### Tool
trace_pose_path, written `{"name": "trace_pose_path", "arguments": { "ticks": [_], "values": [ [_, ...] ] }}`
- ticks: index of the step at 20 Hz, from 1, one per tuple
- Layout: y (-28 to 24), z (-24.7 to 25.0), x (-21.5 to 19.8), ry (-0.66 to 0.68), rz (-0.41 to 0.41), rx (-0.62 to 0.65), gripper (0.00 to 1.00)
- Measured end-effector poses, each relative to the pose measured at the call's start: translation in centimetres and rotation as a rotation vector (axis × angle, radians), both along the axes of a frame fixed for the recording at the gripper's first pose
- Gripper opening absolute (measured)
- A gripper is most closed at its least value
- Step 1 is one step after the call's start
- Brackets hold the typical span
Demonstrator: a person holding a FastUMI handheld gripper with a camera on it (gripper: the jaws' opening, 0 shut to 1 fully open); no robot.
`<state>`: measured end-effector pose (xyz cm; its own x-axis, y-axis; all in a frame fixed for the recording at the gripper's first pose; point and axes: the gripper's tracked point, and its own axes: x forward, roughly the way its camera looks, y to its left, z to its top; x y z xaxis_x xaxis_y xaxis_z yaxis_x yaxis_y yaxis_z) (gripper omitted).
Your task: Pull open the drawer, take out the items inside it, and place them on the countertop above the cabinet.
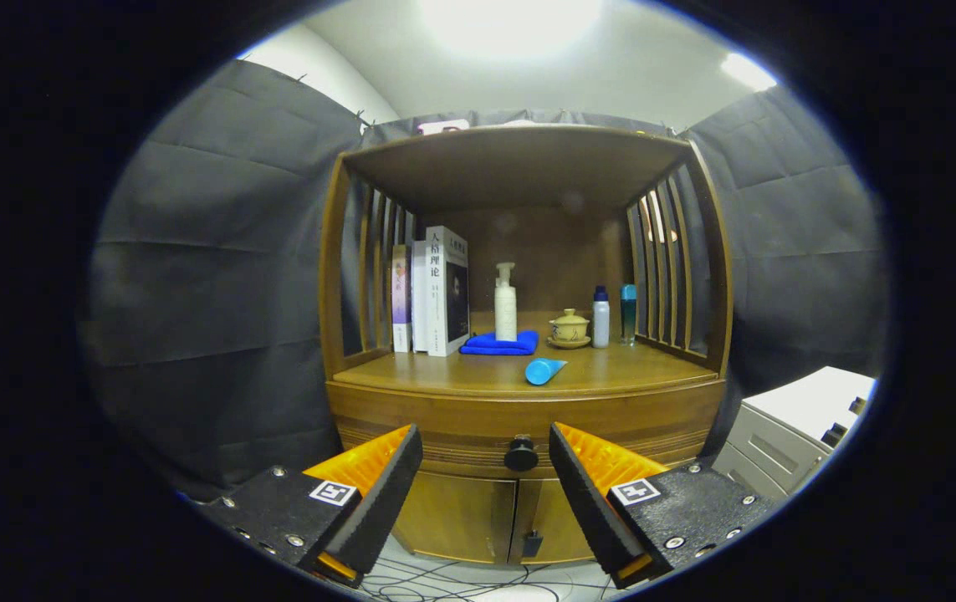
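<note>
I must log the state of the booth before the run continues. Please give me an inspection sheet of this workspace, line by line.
Surface: wooden countertop of the cabinet, under a shelf roof with slatted sides.
Job's things: drawer shut, dark round knob untouched; a blue tube lies near the countertop's front edge.
Clutter: upright books, white pump bottle on a folded blue cloth, lidded cup on a saucer, two small bottles.
Grippers: gripper open, fingers spread either side of the knob, short of it.
Cables: loose wires on the floor below the cabinet doors.
Surroundings: dark cloth walls; a pale unit right of the cabinet.
</note>
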<state>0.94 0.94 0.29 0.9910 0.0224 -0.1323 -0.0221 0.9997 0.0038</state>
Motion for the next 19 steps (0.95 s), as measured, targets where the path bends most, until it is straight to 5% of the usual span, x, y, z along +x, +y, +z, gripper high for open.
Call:
{"name": "trace_pose_path", "arguments": {
  "ticks": [8,19],
  "values": [
    [2.4,2.2,-5.3,-0.045,0.033,-0.014,0.95],
    [4.3,0.3,-7.3,-0.018,0.074,-0.062,0.95]
  ]
}}
